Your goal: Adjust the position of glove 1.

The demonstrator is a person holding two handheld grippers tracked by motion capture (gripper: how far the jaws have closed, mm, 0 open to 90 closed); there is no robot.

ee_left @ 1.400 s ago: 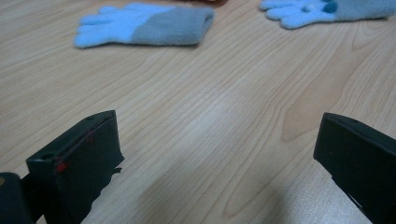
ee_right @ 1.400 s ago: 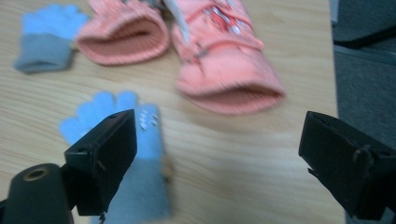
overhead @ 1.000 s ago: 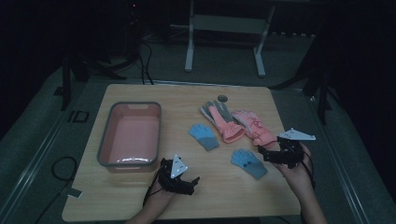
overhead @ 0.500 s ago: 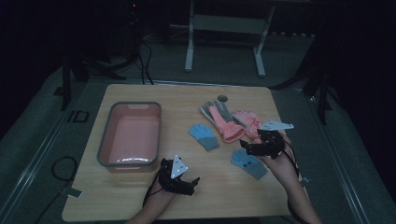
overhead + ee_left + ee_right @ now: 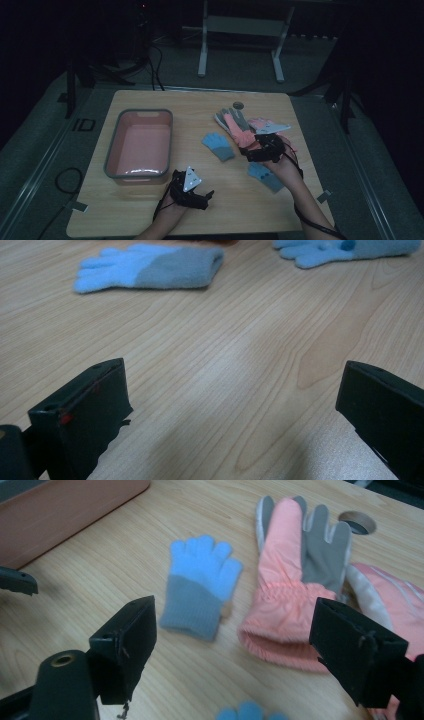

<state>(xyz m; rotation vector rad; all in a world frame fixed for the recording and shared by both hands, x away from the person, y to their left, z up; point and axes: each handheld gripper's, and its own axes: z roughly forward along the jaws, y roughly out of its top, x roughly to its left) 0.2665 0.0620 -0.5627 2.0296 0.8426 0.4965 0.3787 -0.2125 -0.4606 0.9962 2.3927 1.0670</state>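
Two small blue gloves lie on the table, one (image 5: pixel 218 145) in the middle and the other (image 5: pixel 265 176) under my right forearm. A pink and grey glove (image 5: pixel 235 127) lies palm up beside a second pink glove (image 5: pixel 265 124). My right gripper (image 5: pixel 248 152) hovers at the cuff of the pink and grey glove (image 5: pixel 290 590), with the blue glove (image 5: pixel 200 585) just to its left. Its jaws have just been closing a little and stand open, with nothing pressed between them. My left gripper (image 5: pixel 206 196) rests open near the front edge, facing both blue gloves (image 5: pixel 150 267) (image 5: pixel 345 249).
A pink bin (image 5: pixel 140 145) with a grey rim stands empty at the left of the table. A round hole (image 5: pixel 238 105) sits in the tabletop at the back. Cables trail from both grippers off the front edge.
My right gripper has travelled left from the table's right edge to the cuff of the pink and grey glove. The left gripper has stayed where it was.
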